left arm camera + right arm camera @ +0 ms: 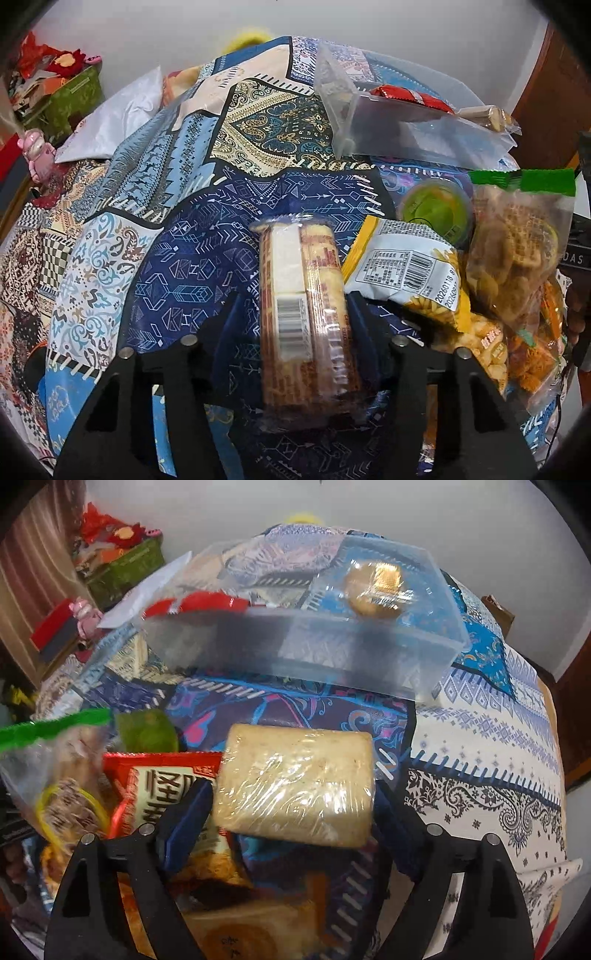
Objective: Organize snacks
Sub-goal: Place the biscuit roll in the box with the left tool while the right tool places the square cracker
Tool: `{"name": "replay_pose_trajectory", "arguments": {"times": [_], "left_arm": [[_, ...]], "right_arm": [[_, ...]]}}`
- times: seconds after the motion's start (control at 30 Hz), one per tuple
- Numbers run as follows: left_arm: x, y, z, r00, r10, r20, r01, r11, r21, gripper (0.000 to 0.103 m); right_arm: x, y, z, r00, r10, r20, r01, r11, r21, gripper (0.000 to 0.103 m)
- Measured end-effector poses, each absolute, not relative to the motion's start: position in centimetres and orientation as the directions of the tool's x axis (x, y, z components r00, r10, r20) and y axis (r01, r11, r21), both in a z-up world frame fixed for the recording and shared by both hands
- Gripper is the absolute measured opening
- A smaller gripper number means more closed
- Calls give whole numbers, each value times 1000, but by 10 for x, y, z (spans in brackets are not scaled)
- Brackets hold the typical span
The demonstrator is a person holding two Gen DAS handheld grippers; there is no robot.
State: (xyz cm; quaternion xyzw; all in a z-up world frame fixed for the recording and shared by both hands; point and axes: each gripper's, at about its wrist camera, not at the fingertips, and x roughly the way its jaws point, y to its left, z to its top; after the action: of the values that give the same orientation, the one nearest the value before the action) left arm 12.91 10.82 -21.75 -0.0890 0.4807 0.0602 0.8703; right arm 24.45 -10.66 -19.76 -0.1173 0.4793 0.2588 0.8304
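Observation:
My left gripper [293, 306] is shut on a clear-wrapped pack of biscuits [306, 314] with a barcode, held above the patterned blue cloth [177, 266]. My right gripper [295, 794] is shut on a plastic-wrapped beige cake block [295, 782]. A clear plastic box [332, 646] lies ahead in the right wrist view, with a round golden pastry [376, 589] and a red packet [195, 603] in it. It also shows in the left wrist view [406, 122]. A pile of snacks lies to the right of the left gripper: a yellow-white bag [406, 273], a green jelly cup [436, 210], a green-topped bag of crackers [517, 240].
A red snack packet with Chinese writing [162, 786] and a zip bag [55, 775] lie left of the right gripper. A green box with red decorations [70, 92], a white bag [114, 114] and a pink figure [37, 151] stand at the far left. White wall behind.

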Motion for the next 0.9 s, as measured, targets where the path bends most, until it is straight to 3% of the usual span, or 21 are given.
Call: {"name": "replay_pose_trajectory", "arguments": {"times": [0.07, 0.2, 0.53, 0.9], "left_arm": [[127, 111, -216, 533, 39, -845, -199, 977, -81, 43], [125, 120, -211, 543, 3, -840, -210, 969, -133, 43], [124, 103, -169, 631, 11, -776, -158, 981, -115, 43], [147, 82, -108, 739, 7, -674, -107, 989, -107, 43]], "right_arm": [[246, -112, -197, 399, 338, -853, -533, 842, 84, 80], [245, -122, -196, 394, 366, -843, -525, 843, 121, 78], [234, -131, -171, 464, 378, -801, -512, 853, 106, 77], [232, -148, -110, 588, 417, -693, -484, 868, 112, 77]]}}
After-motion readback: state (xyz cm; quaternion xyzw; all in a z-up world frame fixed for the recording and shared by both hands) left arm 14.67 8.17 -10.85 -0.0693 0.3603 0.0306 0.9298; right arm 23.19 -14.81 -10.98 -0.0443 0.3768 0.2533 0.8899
